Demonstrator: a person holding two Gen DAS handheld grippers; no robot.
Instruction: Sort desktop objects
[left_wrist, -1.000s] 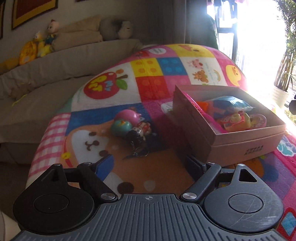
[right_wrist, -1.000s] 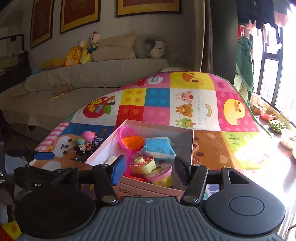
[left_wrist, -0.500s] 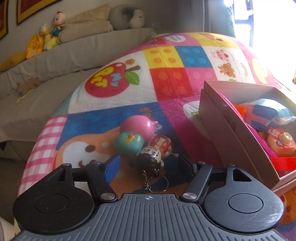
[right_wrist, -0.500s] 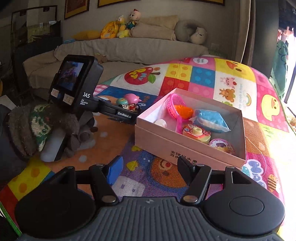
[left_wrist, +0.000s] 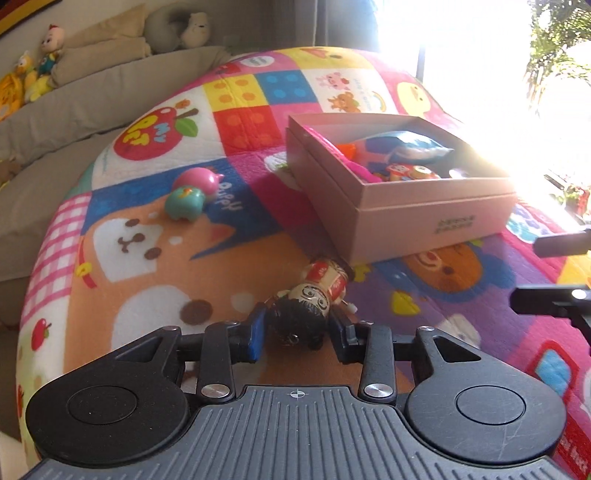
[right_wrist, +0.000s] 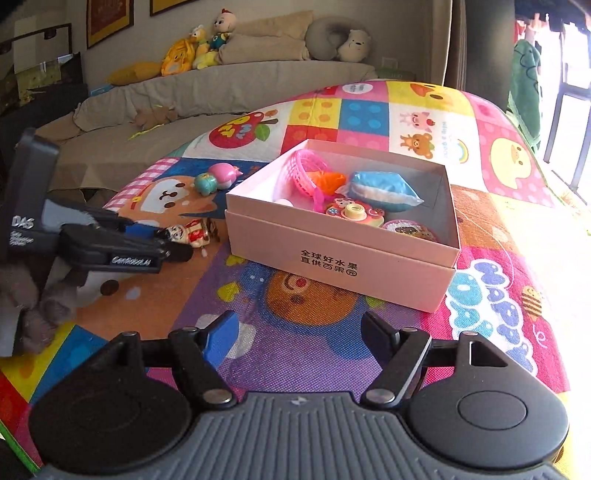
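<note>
Half a second before, the little doll lay against the pink and green egg toys; now the doll sat between the left gripper's fingers, well apart from the two eggs and near the front left corner of the pink box. Its dark-haired head was pinched between the blue-padded finger and the black one, while its red and white body pointed away toward the box. From the right wrist view the doll showed lying low over the play mat, at the tip of the left gripper.

The pink egg toy and the green egg toy touched each other on the mat's blue patch, toward its left edge.

The right gripper hovered over the purple part of the mat in front of the box, its fingers spread wide with nothing between them.

Inside the box lay a pink basket, an orange piece, a blue and white pouch, a toy camera and a round sparkly case in the near right corner.
</note>
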